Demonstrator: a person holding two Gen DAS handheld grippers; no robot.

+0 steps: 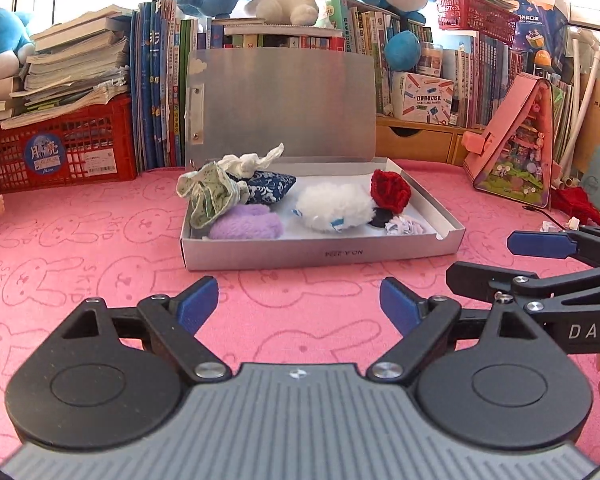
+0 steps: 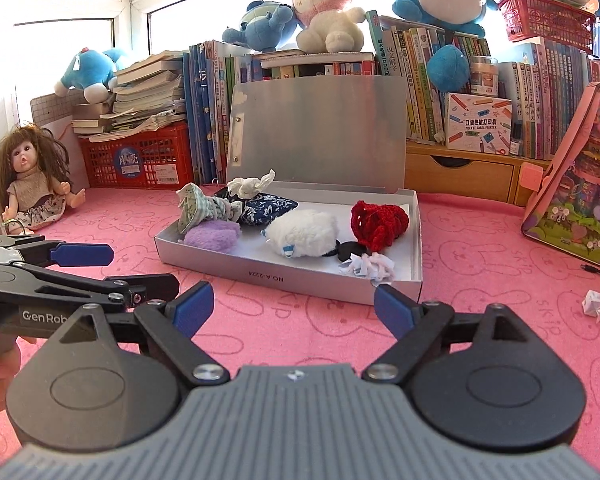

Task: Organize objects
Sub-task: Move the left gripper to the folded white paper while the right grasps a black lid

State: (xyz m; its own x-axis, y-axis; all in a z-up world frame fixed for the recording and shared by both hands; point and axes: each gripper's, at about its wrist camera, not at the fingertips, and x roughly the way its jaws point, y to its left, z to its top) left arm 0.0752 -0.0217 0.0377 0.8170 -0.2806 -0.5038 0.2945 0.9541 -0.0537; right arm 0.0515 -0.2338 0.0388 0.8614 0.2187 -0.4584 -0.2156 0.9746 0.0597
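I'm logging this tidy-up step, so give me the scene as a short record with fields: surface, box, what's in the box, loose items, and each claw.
surface: pink bunny-print mat
box: silver box, lid up, on the mat
contents: white fluffy item, purple fluffy item, red knitted item, blue patterned pouch, green-white cloth, small paper scrap
loose items: crumpled paper on the mat, right of the box
left claw: open, empty, in front of the box
right claw: open, empty
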